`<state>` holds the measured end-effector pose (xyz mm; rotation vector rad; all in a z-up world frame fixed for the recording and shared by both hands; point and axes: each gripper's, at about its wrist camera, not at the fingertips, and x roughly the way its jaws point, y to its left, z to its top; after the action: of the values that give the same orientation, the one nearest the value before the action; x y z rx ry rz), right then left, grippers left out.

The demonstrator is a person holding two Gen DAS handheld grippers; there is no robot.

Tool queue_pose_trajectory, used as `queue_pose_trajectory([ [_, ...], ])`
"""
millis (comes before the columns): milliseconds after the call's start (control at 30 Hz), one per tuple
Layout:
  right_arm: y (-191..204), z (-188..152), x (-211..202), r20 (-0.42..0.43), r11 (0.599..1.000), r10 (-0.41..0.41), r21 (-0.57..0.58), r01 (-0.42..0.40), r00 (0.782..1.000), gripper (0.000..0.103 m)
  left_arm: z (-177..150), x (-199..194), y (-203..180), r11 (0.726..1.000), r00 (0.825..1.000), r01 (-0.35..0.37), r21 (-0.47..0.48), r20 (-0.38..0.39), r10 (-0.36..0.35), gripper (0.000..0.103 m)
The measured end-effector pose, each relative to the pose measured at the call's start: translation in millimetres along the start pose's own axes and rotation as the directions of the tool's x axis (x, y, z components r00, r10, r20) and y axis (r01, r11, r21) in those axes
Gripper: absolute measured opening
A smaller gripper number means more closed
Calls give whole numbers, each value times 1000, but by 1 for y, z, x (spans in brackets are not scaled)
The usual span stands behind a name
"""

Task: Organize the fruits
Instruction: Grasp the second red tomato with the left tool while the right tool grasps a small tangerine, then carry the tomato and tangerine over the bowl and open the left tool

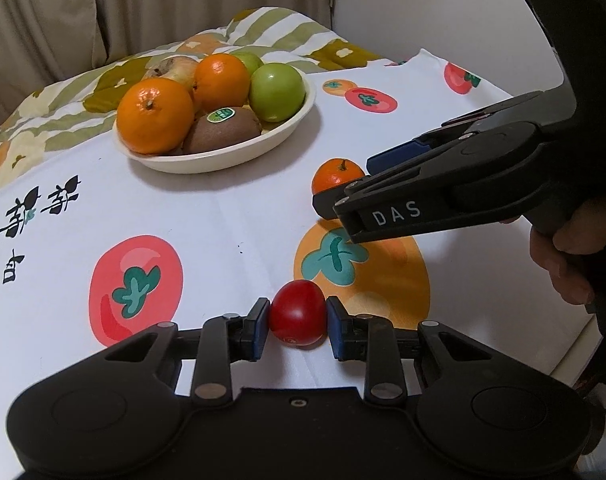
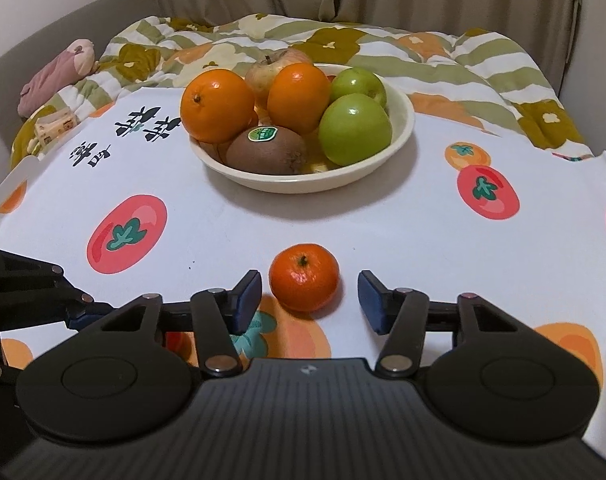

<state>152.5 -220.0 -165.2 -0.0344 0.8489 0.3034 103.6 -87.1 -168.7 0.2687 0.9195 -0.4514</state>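
In the left wrist view a small red tomato [image 1: 298, 312] rests on the printed tablecloth, and my left gripper [image 1: 298, 317] is shut on it, both blue pads pressed to its sides. A small mandarin [image 2: 304, 276] lies on the cloth between the fingers of my right gripper [image 2: 307, 292], which is open, with a gap on each side of the fruit. The same mandarin [image 1: 335, 174] shows partly behind the right gripper [image 1: 343, 194]. Farther back, a cream bowl [image 2: 303, 186] holds two oranges, two green apples, a kiwi with a sticker and a brownish apple.
A person's hand [image 1: 563, 264] holds the right gripper's handle. A flowered quilt [image 2: 423, 52] lies bunched behind the table, with curtains beyond it. A pink cloth [image 2: 51, 80] sits at the far left. The table's right edge [image 1: 575, 344] is close to the right hand.
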Motion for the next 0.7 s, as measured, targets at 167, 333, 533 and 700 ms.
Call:
queue_pose_trajectory([
  [167, 3, 5, 3, -4, 1000, 10, -27, -10, 1000, 54, 2, -1, 4, 999, 1000, -20, -25, -2, 20, 33],
  [333, 5, 9, -3, 7, 999, 18, -32, -18, 1000, 54, 7, -9, 15, 997, 999, -47, -68, 12, 48, 33],
  [533, 6, 19, -15, 23, 999, 24, -39, -23, 999, 54, 20, -26, 27, 991, 995, -79, -105, 46, 84, 33],
  [700, 6, 35, -28, 50, 999, 27, -45, -25, 998, 54, 39, -41, 39, 985, 991, -99, -143, 77, 111, 33],
])
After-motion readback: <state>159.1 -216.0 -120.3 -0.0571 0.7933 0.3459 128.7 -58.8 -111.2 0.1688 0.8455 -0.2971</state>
